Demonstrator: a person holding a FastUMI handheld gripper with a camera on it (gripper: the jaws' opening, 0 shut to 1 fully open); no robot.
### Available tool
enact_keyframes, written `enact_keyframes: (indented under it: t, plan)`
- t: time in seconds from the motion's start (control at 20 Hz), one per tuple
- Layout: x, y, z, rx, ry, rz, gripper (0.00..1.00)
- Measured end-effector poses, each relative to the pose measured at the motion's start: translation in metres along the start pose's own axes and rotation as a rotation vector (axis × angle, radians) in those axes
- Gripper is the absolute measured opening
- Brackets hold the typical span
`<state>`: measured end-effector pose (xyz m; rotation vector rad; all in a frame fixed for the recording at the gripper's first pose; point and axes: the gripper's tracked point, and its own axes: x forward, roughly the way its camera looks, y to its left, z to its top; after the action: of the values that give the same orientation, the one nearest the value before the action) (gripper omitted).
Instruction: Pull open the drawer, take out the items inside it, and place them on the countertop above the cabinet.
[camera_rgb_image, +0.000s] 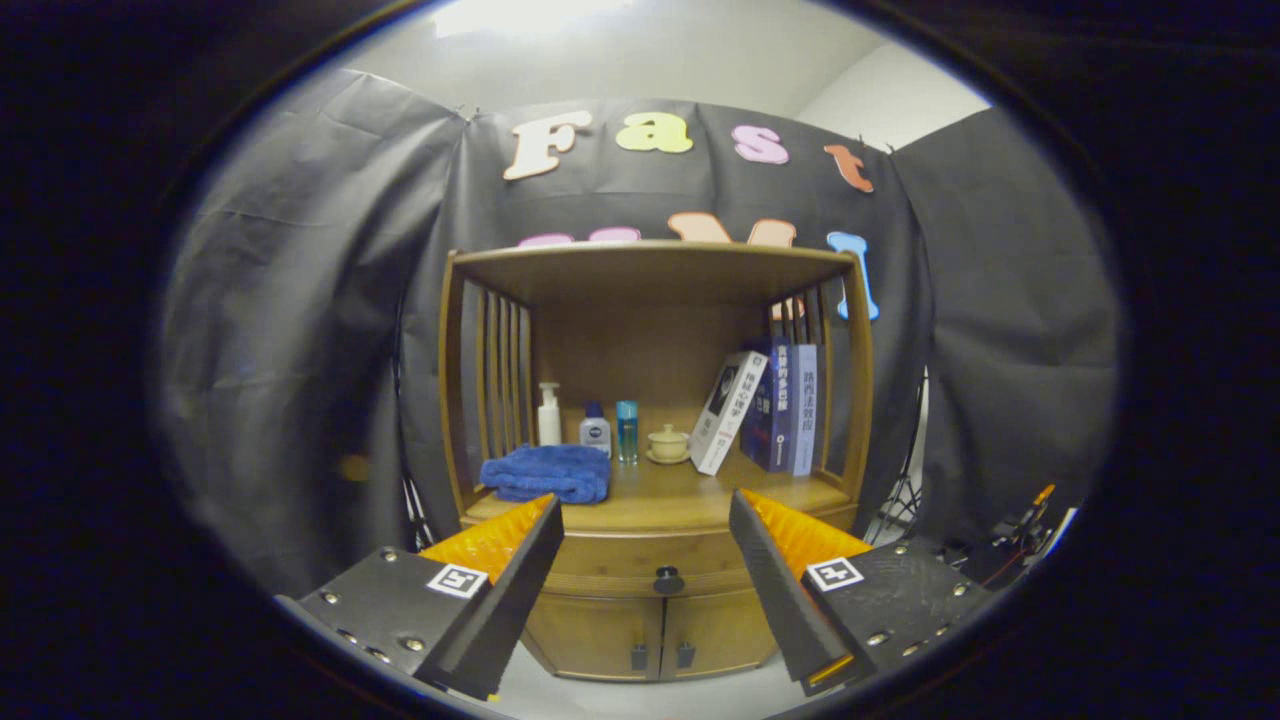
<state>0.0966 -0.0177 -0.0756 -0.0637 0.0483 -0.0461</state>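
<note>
A wooden cabinet (655, 300) stands ahead against the booth's black cloth wall. Its drawer (640, 568) is closed, with a dark round knob (668, 579) on its front. The knob lies beyond my fingertips, roughly in line with the gap between them. My gripper (645, 510) is open, with nothing between its fingers. The countertop (690, 492) above the drawer carries a folded blue towel (547, 473), a white pump bottle (549, 415), two small bottles (611, 430), a small lidded cup on a saucer (668, 444) and several books (770, 408) leaning at the right. What the drawer holds is hidden.
Below the drawer are two cabinet doors (655, 632) with small dark handles. Slatted side walls and a top shelf (650, 258) enclose the countertop. Tripod legs and cables (900, 500) stand to the cabinet's right, with some gear (1020, 530) on the floor there.
</note>
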Motion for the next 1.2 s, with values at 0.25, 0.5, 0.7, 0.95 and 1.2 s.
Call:
enact_keyframes:
  t: [0.25,0.5,0.7,0.95,1.2]
  plan:
    - [0.050,0.008,-0.044,-0.014,0.029,0.048,1.00]
    - [0.087,0.007,-0.119,0.013,0.137,0.062,1.00]
    - [0.118,0.011,-0.157,0.049,0.190,0.072,1.00]
    - [0.142,-0.003,-0.195,-0.066,0.194,0.034,1.00]
    - [0.141,-0.015,-0.187,-0.095,0.111,-0.021,0.91]
